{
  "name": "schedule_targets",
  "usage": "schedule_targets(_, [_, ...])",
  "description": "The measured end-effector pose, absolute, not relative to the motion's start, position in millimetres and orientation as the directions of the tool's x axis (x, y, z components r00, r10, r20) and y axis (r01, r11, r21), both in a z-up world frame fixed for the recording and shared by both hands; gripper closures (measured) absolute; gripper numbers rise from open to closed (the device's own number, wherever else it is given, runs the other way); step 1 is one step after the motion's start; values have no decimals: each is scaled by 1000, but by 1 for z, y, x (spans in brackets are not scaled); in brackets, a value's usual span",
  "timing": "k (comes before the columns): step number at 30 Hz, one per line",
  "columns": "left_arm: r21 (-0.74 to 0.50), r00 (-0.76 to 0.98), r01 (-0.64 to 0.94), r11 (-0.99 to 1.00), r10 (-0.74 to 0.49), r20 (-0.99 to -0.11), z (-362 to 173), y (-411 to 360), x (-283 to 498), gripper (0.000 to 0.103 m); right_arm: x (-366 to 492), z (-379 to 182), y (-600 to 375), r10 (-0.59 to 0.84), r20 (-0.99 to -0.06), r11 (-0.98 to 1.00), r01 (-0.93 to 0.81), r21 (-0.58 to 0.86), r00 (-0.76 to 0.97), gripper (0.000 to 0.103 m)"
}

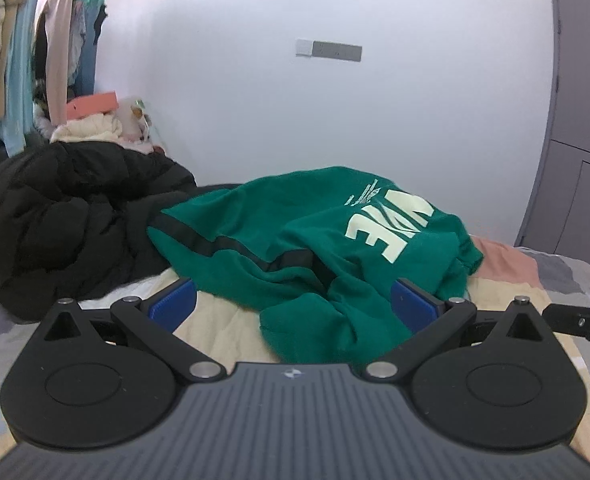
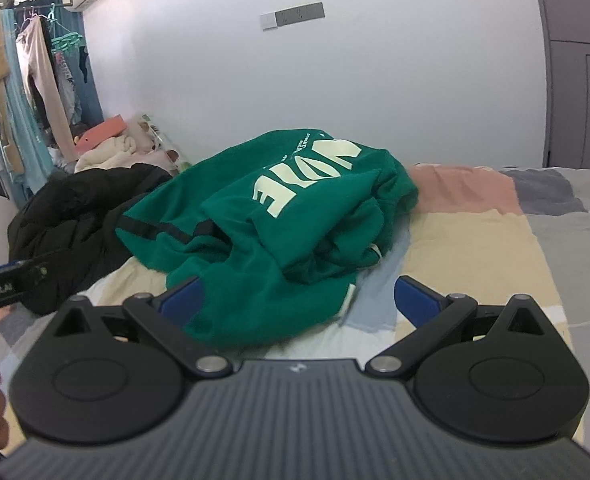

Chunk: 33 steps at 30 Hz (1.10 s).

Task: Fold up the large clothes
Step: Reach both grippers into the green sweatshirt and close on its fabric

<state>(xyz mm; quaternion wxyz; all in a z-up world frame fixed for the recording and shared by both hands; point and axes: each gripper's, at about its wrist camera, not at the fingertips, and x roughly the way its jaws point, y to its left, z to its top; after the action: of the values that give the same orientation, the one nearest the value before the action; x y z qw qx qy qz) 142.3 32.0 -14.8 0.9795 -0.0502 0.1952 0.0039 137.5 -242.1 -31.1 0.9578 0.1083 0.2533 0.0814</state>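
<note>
Green sweatshirt crumpled on bed, beside black jacket. Left gripper and right gripper both spread wide, holding nothing. Approach stage, probably; next, find a hem edge.

Each tool has black linkage arms, blue pads, ribbed grey housing.

Ahead and left of the fingers a black puffer jacket lies heaped on the patchwork bedspread, with hanging clothes farther left and a grey wardrobe at right.
</note>
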Motion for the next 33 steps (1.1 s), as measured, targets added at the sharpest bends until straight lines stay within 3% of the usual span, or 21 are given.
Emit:
schedule_targets(4, [-125, 902, -30, 992, -27, -431, -42, 40, 195, 0, 183, -43, -234, 225, -511, 950, -71, 303, 830, 0])
schedule_targets(9, [-250, 869, -5, 968, -119, -480, -79, 58, 245, 0, 237, -80, -227, 297, -544, 917, -75, 392, 784, 1])
schedule_targets(15, [-404, 856, 4, 915, -212, -472, -130, 73, 272, 0, 259, -116, -226, 407, -508, 877, -169, 450, 759, 6])
schedule_targets(19, [-493, 837, 49, 869, -304, -454, -154, 75, 285, 11, 280, -139, -229, 486, -487, 821, -188, 539, 726, 8])
schedule_targets(23, [-577, 819, 120, 808, -408, -402, -166, 70, 291, 14, 290, -154, -216, 500, -510, 834, -230, 502, 700, 20])
schedule_targets(27, [-581, 795, 194, 790, -474, -379, -181, 58, 293, 15, 291, -170, -205, 575, -523, 798, -288, 530, 629, 21])
schedule_targets(28, [-589, 790, 188, 786, -477, -385, -185, 57, 294, 17, 290, -172, -201, 577, -530, 798, -291, 527, 621, 29])
schedule_targets(30, [-603, 793, 176, 778, -475, -382, -189, 58, 294, 25, 290, -176, -196, 577, -550, 806, -310, 505, 604, 35])
schedule_targets(31, [-615, 794, 174, 769, -479, -375, -189, 60, 293, 31, 289, -177, -197, 572, -558, 809, -300, 505, 601, 49])
schedule_targets(32, [-629, 794, 170, 759, -484, -369, -189, 62, 292, 41, 289, -179, -200, 572, -561, 806, -284, 519, 599, 56])
schedule_targets(33, [-640, 793, 156, 752, -482, -373, -189, 64, 291, 46, 289, -180, -203, 574, -562, 802, -270, 533, 596, 73])
